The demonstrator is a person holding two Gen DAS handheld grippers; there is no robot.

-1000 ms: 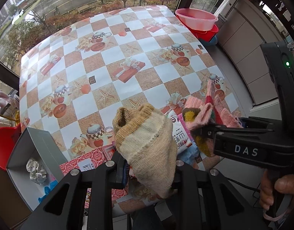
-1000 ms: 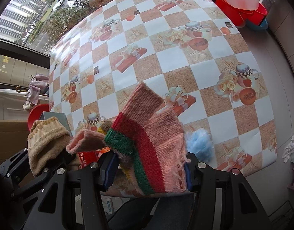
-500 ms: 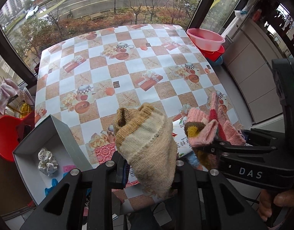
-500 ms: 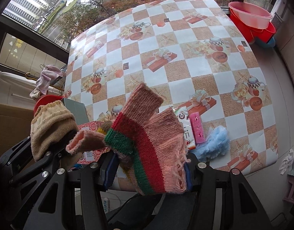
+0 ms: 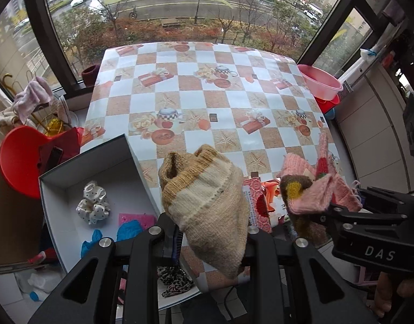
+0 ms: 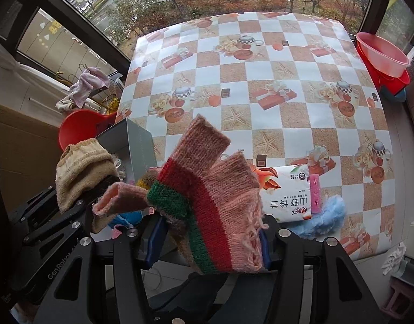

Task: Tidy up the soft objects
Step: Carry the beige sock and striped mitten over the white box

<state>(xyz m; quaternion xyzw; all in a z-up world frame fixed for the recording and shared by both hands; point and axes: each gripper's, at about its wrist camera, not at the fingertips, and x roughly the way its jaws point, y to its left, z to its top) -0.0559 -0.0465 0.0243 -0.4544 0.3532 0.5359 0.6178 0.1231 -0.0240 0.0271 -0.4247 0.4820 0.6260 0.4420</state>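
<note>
- While both tools hang above the near edge of the table [image 5: 228, 102], the left gripper [image 5: 212, 232] has its jaws closed tight on a beige knitted sock [image 5: 204, 202], whose open cuff points up and away from the camera.
- From the right wrist view, that same beige sock [image 6: 82, 170] shows at the left, clear of the tabletop.
- The right gripper [image 6: 209, 240] is clamped on a pink knitted glove [image 6: 215, 194] with red and green stripes; its thumb sticks out to the left and the fingers stand upward.
- From the left wrist view, the pink glove [image 5: 312, 189] sits to the right of the sock, near it but apart.
- A grey box [image 5: 98, 162] lies open at the near left corner of the table, just beside and below the left gripper.
- Inside the box are a white dotted scrunchie [image 5: 93, 202], a pink sponge [image 5: 136, 220] and something blue [image 5: 125, 229].
- On the table under the glove lie a printed packet [image 6: 288, 197], a pink strip [image 6: 315, 191] on top of it, and a blue fluffy thing [image 6: 323, 216] touching the packet's right side.
- Pink and red basins [image 6: 382, 54] are stacked beyond the table's far right corner.
</note>
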